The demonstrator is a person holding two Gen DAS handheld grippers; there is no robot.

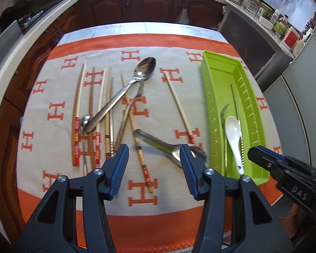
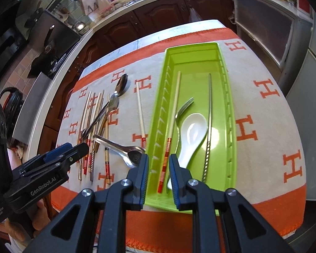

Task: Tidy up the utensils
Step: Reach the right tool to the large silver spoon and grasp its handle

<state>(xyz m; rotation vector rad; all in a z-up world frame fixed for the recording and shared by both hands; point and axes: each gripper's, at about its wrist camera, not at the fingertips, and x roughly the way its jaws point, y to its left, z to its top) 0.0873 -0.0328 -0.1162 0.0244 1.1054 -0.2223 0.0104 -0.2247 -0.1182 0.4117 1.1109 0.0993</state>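
Note:
A green tray (image 1: 208, 97) (image 2: 231, 126) holds a white ceramic spoon (image 1: 233, 139) (image 2: 191, 135), a fork (image 2: 179, 122), a metal chopstick (image 2: 208, 126) and a red-banded wooden chopstick (image 2: 168, 145). My right gripper (image 2: 158, 177) hovers over the tray's near end, open, fingers either side of that chopstick's banded end, apart from it. My left gripper (image 1: 153, 168) is open above a flat metal spoon (image 1: 158, 143) (image 2: 120, 147) and a chopstick (image 1: 141, 154) on the cloth. A large metal spoon (image 1: 124, 92), a small ladle (image 1: 83, 124) and several chopsticks (image 1: 94, 113) lie to the left.
An orange and cream cloth (image 1: 52, 109) (image 2: 263, 126) covers the table. One chopstick (image 1: 179, 105) (image 2: 141, 113) lies just left of the tray. Dark wooden cabinets (image 1: 137, 6) and cluttered kitchen counters (image 1: 273, 21) surround the table.

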